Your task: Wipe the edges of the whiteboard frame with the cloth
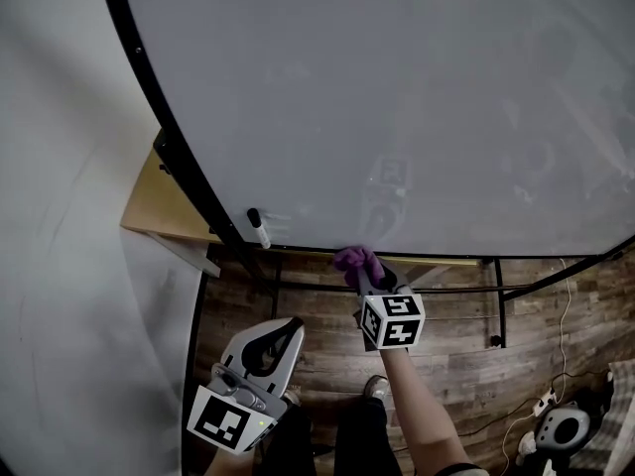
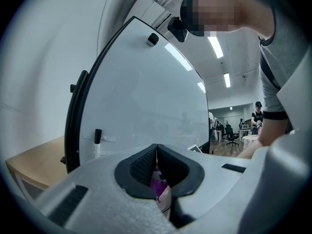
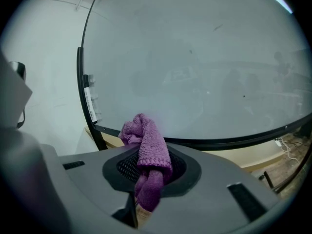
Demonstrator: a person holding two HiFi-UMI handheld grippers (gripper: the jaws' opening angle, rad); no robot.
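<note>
Cloth (image 3: 146, 150), purple and bunched, is clamped between the jaws of the right hand-held gripper (image 3: 148, 167), its upper end sticking out past the tips. The head view puts that hand-held gripper (image 1: 362, 278) right at the bottom edge of the black frame (image 1: 179, 157) of the whiteboard (image 1: 397, 97), the cloth (image 1: 357, 262) against or just short of the rail; neither view settles which. The left hand-held gripper (image 1: 278, 333) hangs lower and to the left, well apart from the board. Only its own view shows its jaws clearly: the left hand-held gripper (image 2: 156, 155) has its pads pressed together at the tips, with a purple patch in the gap below them that I cannot identify. A marker (image 1: 258, 228) stands at the board's lower left corner, near a pale wooden worktop (image 1: 159, 206). The head view alone shows the plank floor (image 1: 476, 355); the left gripper view alone shows ceiling lights (image 2: 214, 47) and the room behind.
</note>
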